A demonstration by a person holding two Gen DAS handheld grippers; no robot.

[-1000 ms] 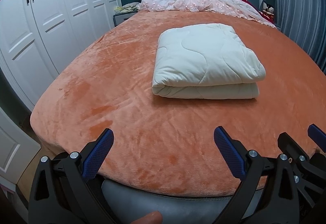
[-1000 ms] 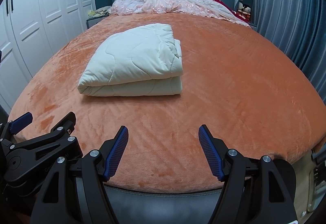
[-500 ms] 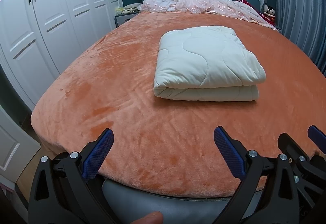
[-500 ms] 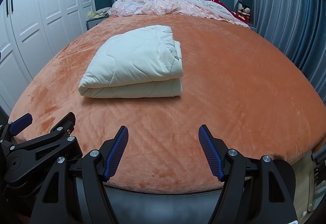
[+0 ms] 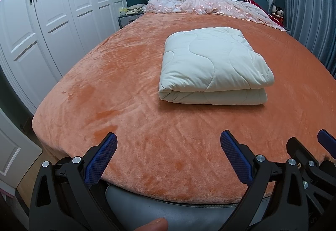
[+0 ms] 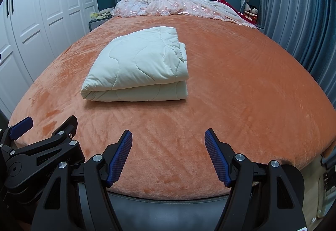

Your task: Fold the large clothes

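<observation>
Your left tongs point(image 5: 168, 151) and right tongs point(image 6: 168, 147) both hang spread and empty over the foot of the bed point(image 5: 126, 84). The folded white quilt point(image 5: 212, 65) lies on the orange cover, well apart from them.

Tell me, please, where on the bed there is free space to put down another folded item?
The orange blanket is bare between the folded white quilt and the curtain, between the quilt and the wardrobe, and along the near edge by both open grippers. Only the head end is crowded, with crumpled pink bedding.
</observation>
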